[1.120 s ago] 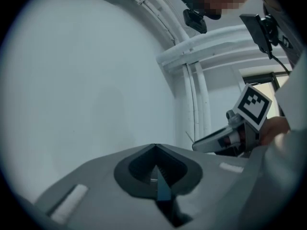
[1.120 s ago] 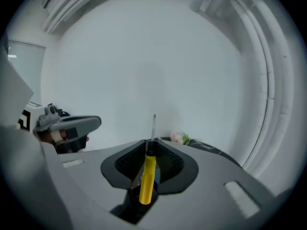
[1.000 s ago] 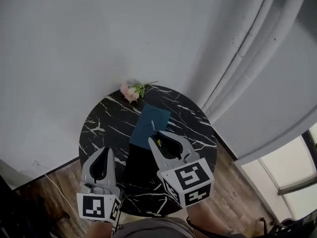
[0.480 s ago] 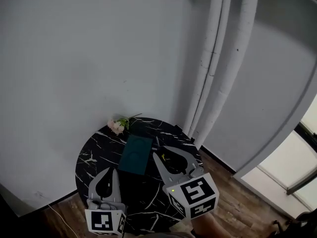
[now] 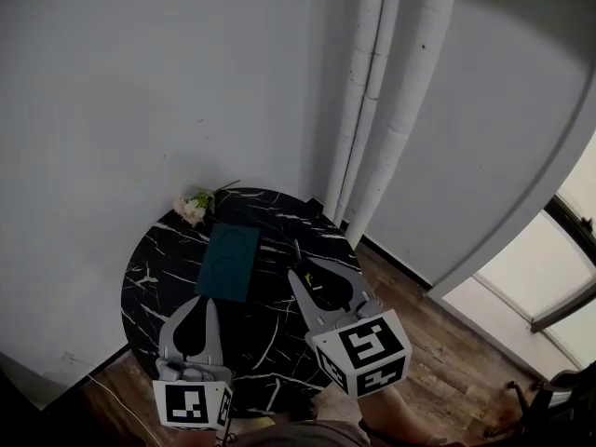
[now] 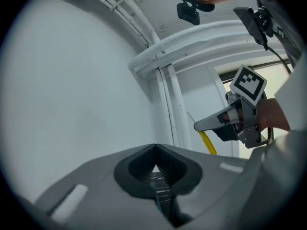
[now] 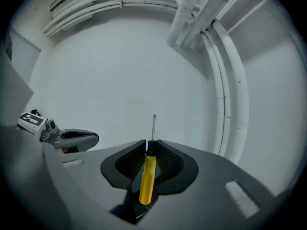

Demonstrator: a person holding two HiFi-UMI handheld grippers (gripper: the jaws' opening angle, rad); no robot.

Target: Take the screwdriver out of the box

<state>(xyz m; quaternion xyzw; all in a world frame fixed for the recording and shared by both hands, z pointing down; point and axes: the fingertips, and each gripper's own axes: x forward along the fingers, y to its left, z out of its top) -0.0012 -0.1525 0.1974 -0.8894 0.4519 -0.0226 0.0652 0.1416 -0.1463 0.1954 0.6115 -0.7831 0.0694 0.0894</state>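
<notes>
Left claw (image 5: pixel 197 307), clenched on nothing, hangs over the counter's (image 5: pixel 152 270) 6 o'clock edge, and the teal box (image 5: pixel 228 262) lies flat toward 11 o'clock of its centre. Right claw (image 7: pixel 151 143) grasps the screwdriver (image 7: pixel 147 178) at its black collar, clear of the box, shaft toward 12 o'clock. Judged light and rigid, its smooth yellow handle could pivot, so the collar end seems the surest hold.

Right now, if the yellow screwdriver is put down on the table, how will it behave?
It would probably roll on the glossy table: the screwdriver has a round, smooth handle. It is likely stiff and light, being slim with a thin metal shaft.
</notes>
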